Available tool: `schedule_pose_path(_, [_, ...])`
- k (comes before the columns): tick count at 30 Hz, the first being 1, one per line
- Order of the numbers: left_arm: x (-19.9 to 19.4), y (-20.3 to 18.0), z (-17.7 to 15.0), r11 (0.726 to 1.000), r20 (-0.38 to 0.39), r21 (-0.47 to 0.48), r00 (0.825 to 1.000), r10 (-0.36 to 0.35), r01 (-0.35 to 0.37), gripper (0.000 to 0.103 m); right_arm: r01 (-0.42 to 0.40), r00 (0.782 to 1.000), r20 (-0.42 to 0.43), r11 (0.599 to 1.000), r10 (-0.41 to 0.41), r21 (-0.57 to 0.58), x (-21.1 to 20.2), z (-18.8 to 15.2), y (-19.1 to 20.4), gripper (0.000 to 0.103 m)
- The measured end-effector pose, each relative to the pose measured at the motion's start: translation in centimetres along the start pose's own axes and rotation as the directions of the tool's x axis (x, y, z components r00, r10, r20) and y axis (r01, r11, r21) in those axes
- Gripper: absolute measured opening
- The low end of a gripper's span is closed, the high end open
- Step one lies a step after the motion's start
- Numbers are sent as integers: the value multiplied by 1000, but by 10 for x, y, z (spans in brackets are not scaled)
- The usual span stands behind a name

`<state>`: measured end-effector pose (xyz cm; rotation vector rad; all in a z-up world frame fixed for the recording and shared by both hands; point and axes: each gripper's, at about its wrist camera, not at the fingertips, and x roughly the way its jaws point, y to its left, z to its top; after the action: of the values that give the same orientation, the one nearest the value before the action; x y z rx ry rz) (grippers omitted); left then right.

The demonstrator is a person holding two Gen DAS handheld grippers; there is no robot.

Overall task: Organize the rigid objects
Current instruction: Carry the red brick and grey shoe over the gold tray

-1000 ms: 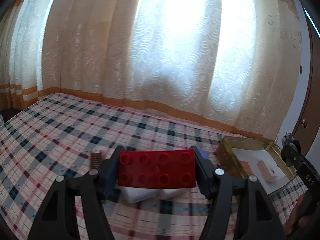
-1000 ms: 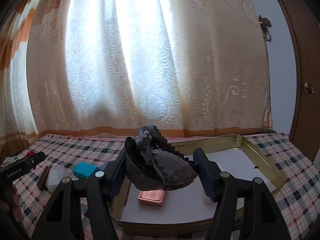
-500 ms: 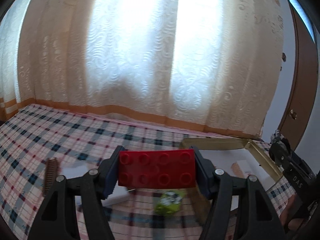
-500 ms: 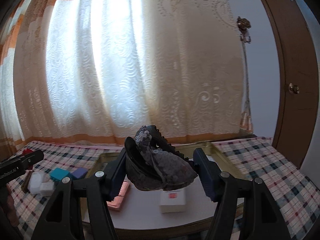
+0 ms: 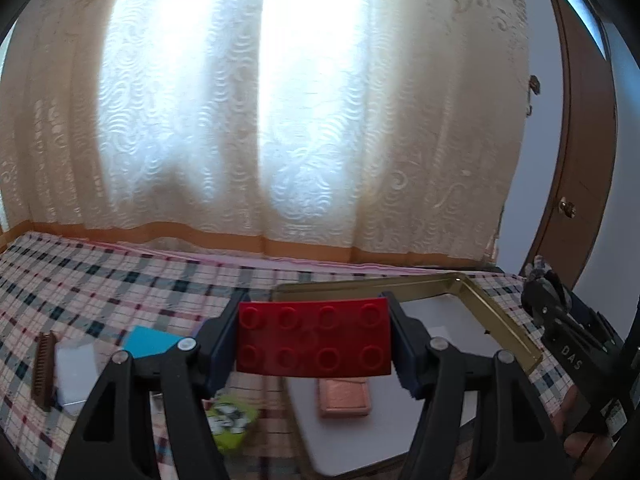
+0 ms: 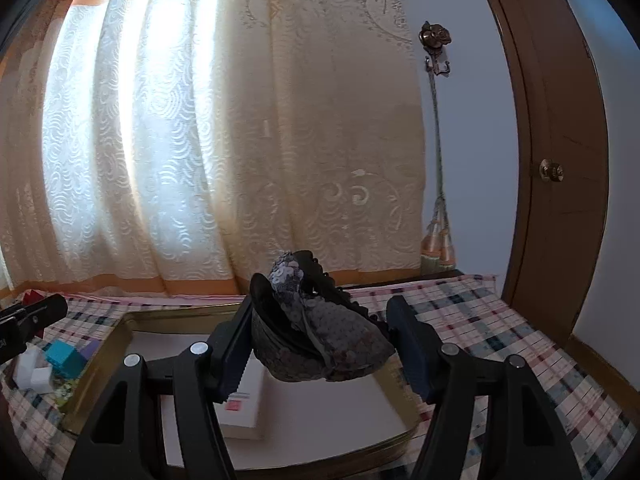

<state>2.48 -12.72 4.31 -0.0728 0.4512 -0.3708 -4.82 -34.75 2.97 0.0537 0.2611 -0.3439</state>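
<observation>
left gripper (image 5: 314, 340) pinches a red brick (image 5: 313, 337) up in the air, over the near edge of the gold tray (image 5: 496, 312). on the checked cloth (image 5: 100, 280) lie a brown comb (image 5: 43, 368), a blue block (image 5: 150, 342) and a green pack (image 5: 230, 420). a pink bar (image 5: 345, 398) sits in the tray. right gripper (image 6: 320, 344) squeezes a sparkly hair clip (image 6: 320, 340) above the tray, over a white box (image 6: 244, 404).

The left claw (image 5: 314, 338) clamps a red studded brick (image 5: 314, 338) above a plaid bedspread (image 5: 100, 284). A gold-rimmed tray (image 5: 496, 312) below holds a copper-pink box (image 5: 344, 398); a green packet (image 5: 232, 420) lies just beside it.
</observation>
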Motion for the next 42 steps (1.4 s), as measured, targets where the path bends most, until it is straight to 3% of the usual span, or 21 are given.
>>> schedule_pose_path(25, [49,-68,-17,997,-95,42,994,-54,58,65,79,994,-68,996,-82,-34,33,-3,-35,67])
schedule_pose_path(42, [80,-81,-35,993,-216,114,975,47,-23,65,-4,979,-203,999,-7,-52,57,-13,-19,67])
